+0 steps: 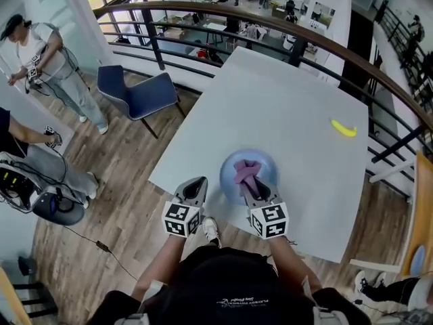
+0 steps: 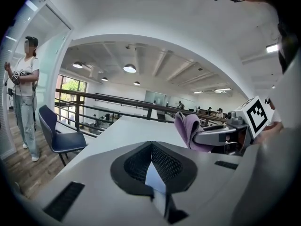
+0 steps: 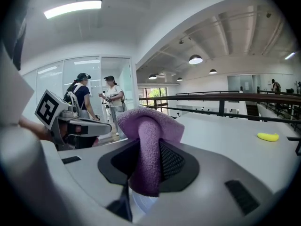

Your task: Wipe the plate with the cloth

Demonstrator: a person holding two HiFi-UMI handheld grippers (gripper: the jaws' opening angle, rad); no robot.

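A round blue plate [image 1: 229, 170] lies on the white table [image 1: 284, 107] near its front edge. Bunched over the plate is a purple cloth [image 1: 246, 170], and my right gripper [image 1: 254, 183] is shut on it. In the right gripper view the cloth [image 3: 148, 140] hangs folded between the dark pads [image 3: 175, 161]. My left gripper [image 1: 196, 183] is just left of the plate, apart from it, with its jaws shut and nothing visibly held. The left gripper view shows the closed left gripper [image 2: 151, 159], with the cloth [image 2: 188, 128] off to the right.
A yellow banana [image 1: 343, 128] lies at the table's far right. A blue chair [image 1: 139, 93] stands on the wooden floor to the left, where two people stand. A curved railing [image 1: 325, 42] runs behind the table.
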